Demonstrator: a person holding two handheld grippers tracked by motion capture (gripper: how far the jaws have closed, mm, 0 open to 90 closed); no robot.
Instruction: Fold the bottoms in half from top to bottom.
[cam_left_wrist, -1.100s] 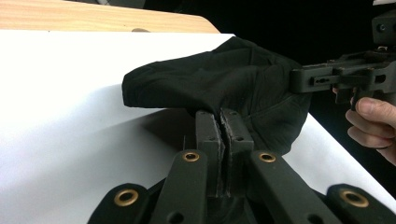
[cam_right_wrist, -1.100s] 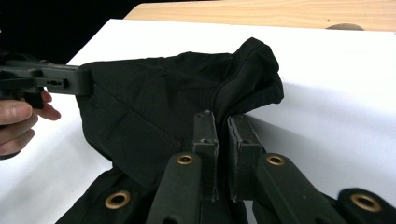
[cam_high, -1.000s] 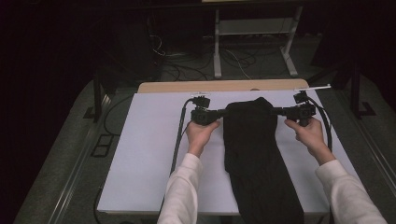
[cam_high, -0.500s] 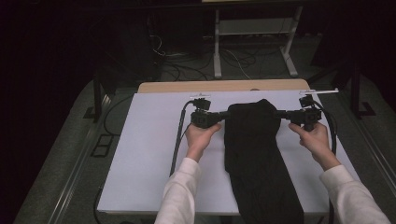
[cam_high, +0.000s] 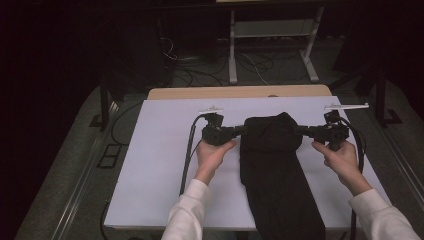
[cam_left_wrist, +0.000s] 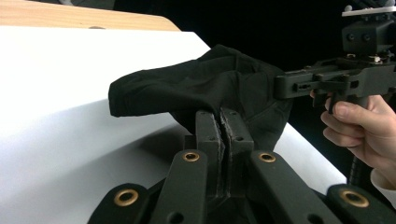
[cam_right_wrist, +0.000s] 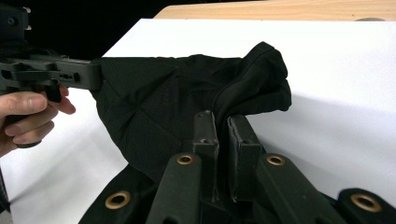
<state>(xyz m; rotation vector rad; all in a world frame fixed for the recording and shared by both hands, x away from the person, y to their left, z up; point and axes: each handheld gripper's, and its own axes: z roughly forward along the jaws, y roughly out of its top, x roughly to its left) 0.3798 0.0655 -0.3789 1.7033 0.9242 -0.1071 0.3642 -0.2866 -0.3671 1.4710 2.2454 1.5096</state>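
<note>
Hiding both claw tips: bunched black cloth (cam_high: 272, 150)

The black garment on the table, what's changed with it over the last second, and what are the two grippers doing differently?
Little has changed. The right gripper has shifted slightly outward, toward the table's right edge, drawing the top of the black garment a bit wider. The left gripper has barely moved. Both stay clamped on the garment's upper edge, lifted off the white table cover; the rest still trails toward the person.
</note>
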